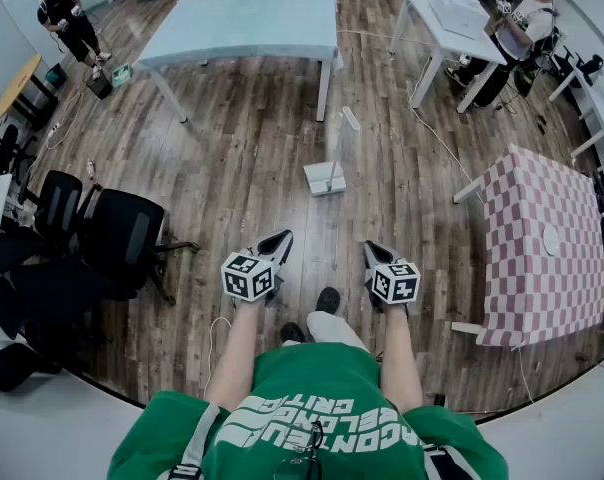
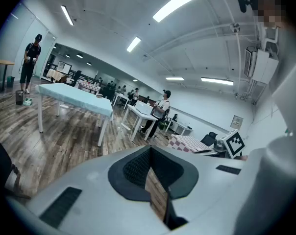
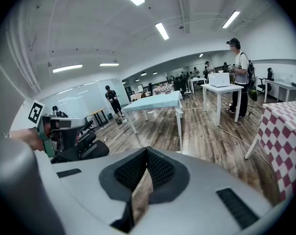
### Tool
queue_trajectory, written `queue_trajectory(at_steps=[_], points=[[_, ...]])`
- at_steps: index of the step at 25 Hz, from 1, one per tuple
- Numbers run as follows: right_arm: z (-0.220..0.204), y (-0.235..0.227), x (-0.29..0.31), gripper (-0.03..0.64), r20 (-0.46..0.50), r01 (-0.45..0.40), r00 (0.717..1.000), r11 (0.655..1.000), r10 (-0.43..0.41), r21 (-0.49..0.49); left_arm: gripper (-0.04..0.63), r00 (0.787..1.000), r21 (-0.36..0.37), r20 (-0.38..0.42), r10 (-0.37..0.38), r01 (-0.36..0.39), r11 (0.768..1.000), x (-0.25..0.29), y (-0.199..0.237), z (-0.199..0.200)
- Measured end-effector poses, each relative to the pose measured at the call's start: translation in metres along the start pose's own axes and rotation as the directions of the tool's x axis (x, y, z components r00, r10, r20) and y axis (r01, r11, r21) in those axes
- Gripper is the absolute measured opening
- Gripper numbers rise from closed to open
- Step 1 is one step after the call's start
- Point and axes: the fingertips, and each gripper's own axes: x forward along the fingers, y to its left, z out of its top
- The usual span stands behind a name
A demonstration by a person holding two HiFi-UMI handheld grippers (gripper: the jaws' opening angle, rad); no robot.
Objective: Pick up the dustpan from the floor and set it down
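The white dustpan (image 1: 325,178) lies on the wooden floor ahead of me, its thin upright handle (image 1: 333,138) rising toward the pale blue table. My left gripper (image 1: 279,238) and right gripper (image 1: 371,249) hang side by side above the floor, well short of the dustpan, both pointing forward and a little down. In the left gripper view the left gripper's (image 2: 149,151) jaw tips meet with nothing between them. The right gripper's (image 3: 147,151) jaws are likewise shut and empty. Neither gripper view shows the dustpan.
A pale blue table (image 1: 242,23) stands beyond the dustpan and a white table (image 1: 452,18) at the back right with a person beside it. A pink checkered table (image 1: 547,248) is at the right, black office chairs (image 1: 122,233) at the left. A small white object (image 1: 350,118) lies on the floor.
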Motion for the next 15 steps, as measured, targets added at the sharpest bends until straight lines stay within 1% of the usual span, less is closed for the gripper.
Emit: queue_trajectory(at_steps=[8, 15], points=[[0.003, -0.003, 0.004, 0.009, -0.005, -0.013, 1.000, 1.000, 0.013, -0.006, -0.008, 1.000, -0.003, -0.001, 0.013, -0.013, 1.000, 0.003, 0.001, 0.001], [0.022, -0.026, 0.015, 0.009, 0.016, -0.021, 1.000, 1.000, 0.021, 0.010, -0.008, 1.000, 0.002, 0.003, 0.019, -0.019, 1.000, 0.028, 0.001, 0.016]])
